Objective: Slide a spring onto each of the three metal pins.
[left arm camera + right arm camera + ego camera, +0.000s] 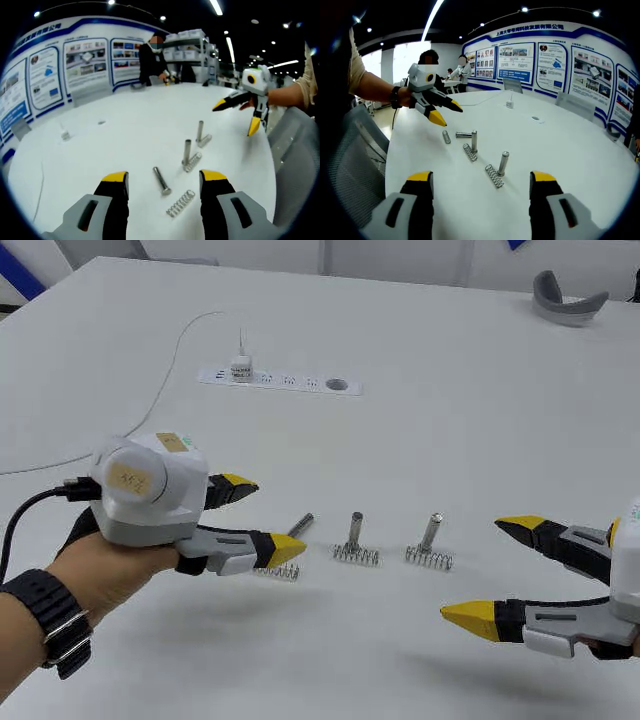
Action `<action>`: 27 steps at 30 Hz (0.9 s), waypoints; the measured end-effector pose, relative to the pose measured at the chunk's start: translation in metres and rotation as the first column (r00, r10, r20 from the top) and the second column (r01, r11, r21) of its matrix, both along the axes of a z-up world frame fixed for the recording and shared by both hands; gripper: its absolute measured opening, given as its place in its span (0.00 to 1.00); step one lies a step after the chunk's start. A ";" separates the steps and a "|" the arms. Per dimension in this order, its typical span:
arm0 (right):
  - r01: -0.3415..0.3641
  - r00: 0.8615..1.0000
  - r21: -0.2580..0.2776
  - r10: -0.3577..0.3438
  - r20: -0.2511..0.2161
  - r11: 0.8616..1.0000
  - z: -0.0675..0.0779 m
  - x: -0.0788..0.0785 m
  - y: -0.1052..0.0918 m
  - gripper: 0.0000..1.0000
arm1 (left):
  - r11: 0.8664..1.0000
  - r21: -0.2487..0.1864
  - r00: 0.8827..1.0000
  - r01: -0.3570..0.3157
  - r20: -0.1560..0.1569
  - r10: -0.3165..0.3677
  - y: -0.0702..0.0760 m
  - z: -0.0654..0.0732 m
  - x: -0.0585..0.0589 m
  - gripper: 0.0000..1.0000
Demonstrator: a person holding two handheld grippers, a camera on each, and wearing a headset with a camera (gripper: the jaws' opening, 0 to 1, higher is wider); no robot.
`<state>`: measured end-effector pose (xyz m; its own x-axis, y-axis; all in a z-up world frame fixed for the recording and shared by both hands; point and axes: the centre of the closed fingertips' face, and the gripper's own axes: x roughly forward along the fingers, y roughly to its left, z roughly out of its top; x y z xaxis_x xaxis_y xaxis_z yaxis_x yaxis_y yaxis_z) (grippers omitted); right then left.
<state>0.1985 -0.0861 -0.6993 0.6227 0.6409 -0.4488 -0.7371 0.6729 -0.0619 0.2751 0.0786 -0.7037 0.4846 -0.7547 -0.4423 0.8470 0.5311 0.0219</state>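
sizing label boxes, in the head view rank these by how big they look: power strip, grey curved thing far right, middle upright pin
1. power strip, longest by far
2. grey curved thing, though it lies farthest from the camera, so its true size is unsure
3. middle upright pin, smallest

Left gripper (278, 517): white and grey body, black jaws, yellow tips
Right gripper (472, 568): same colours
Sticker (130, 478): yellow, on left body
Cable (70, 489): black, at left body
Watch (55, 625): black band
Sleeve (310, 75): beige
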 end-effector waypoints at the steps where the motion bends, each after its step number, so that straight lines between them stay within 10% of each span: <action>1: 0.001 1.000 0.000 -0.001 -0.001 1.000 0.000 0.000 0.000 0.80 | 1.000 0.005 1.000 -0.001 -0.001 0.001 -0.001 -0.001 0.002 0.55; 27: 0.010 1.000 -0.008 -0.010 -0.016 1.000 -0.006 -0.001 -0.003 0.79 | 0.979 0.205 0.997 -0.022 -0.070 0.038 -0.021 -0.037 0.031 0.28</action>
